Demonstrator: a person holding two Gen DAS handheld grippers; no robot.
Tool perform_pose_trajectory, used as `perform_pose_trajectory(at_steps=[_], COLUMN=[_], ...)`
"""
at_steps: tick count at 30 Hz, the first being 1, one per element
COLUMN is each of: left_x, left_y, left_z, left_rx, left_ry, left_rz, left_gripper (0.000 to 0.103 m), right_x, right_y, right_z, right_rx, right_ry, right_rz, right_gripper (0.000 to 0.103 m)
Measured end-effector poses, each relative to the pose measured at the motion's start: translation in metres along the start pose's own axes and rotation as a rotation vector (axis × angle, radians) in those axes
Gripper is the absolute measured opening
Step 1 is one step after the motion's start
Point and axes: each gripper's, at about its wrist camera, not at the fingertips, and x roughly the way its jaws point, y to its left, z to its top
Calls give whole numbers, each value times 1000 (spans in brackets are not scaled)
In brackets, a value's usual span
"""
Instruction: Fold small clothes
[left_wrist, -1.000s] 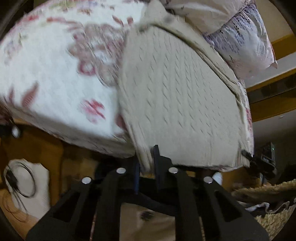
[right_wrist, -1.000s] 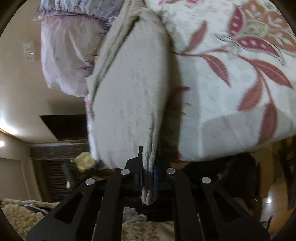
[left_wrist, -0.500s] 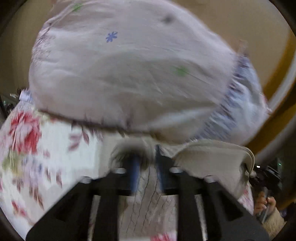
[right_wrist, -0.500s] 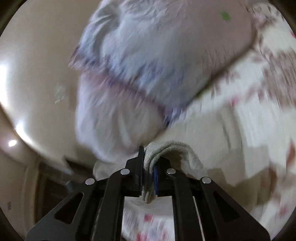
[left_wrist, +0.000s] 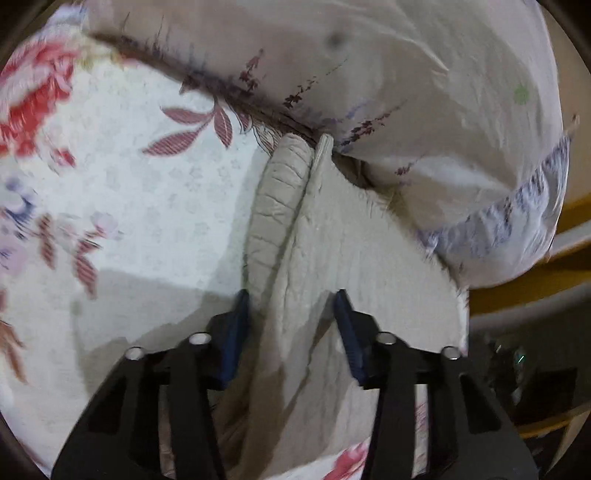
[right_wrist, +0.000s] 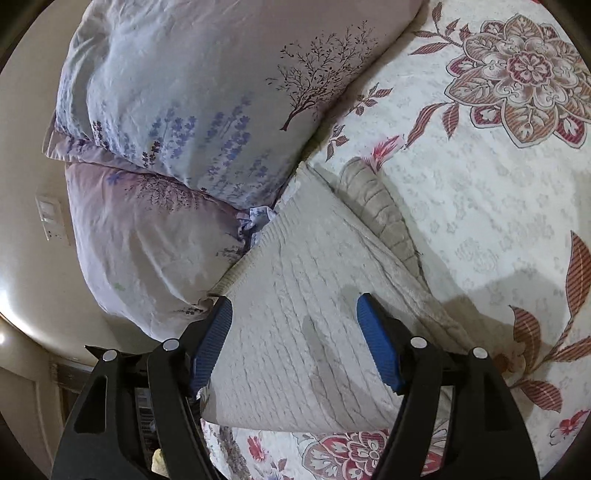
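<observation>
A beige cable-knit sweater (left_wrist: 332, 280) lies folded on the floral bedspread (left_wrist: 140, 206), its far end against the pillows. A sleeve (left_wrist: 280, 195) lies along its left side. My left gripper (left_wrist: 291, 325) is open just above the sweater's near part, holding nothing. In the right wrist view the same sweater (right_wrist: 295, 332) lies flat below my right gripper (right_wrist: 295, 332), which is open and empty, with the sleeve (right_wrist: 384, 210) to its right.
Two pale floral pillows (right_wrist: 207, 92) sit at the head of the bed, touching the sweater's far edge. The bedspread (right_wrist: 498, 206) spreads to the right. A wall with a switch plate (right_wrist: 51, 218) is at the left, past the bed's edge.
Both grippers carried the sweater's lower edge up toward the pillows, folding it over. Both have since opened and let go, and the sweater now lies folded on the bed.
</observation>
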Motion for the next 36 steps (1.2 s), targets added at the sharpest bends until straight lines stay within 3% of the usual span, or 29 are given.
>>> perform_pose_trajectory(at_steps=[1,2,3,5,9,12,14,16,17,18,19,21,22,23,25,27,31,32,33,36], left_x=[4,4,2,-7,-3,48,102,136,140,135,120,91,74,66,67,81,118,119,120,130], left_y=[7,10,9,-16,-114,-208,-267,-296,-302,-303,-298,-281,-264,-247,-220,-195,-182,-184,-185,-189], left_z=[-1,-5,-6,-14,-28,-49,-70,-85,-91,-92,-92,-85,-79,-72,-65,-67,-81,-84,-84,-84], left_rx=[-71,-122,-136,-140,24,169,266,310,305,300,311,327,331,334,326,293,282,285,287,251], left_ry=[8,-7,-20,-45,-20,81,183,285,309,297,246,128,50,16,22,110,216,190,180,179], left_rz=[-46,-80,-104,-226,-409,-480,-460,-443,-448,-466,-477,-404,-314,-233,-85,15,38,21,5,-43], left_gripper=[25,23,21,20,19,17,19,14,14,19,26,77,81,82,82,82,84,86,79,52], right_x=[0,-1,-2,-12,-35,-57,-64,-68,-66,-63,-60,-48,-39,-26,-6,19,54,55,59,54], right_y=[-2,-2,-3,-8,-17,-28,-37,-39,-38,-37,-36,-31,-28,-26,-24,-19,-15,-12,-8,-3], right_z=[-1,-1,-1,2,12,23,30,38,41,45,47,51,53,56,58,59,51,48,43,31], right_rx=[-3,-5,-7,-19,-43,-50,-42,-40,-41,-45,-48,-58,-65,-69,-82,-113,-141,-162,-181,-181], right_ry=[4,11,14,10,-47,-102,-121,-116,-102,-79,-57,-14,16,56,116,176,256,244,258,225], right_rz=[4,8,9,5,-16,-42,-52,-66,-65,-58,-54,-52,-52,-60,-70,-106,-150,-150,-162,-142], right_gripper=[72,72,72,72,72,72,72,72,72,80,85,91,91,91,91,91,90,75,57,42])
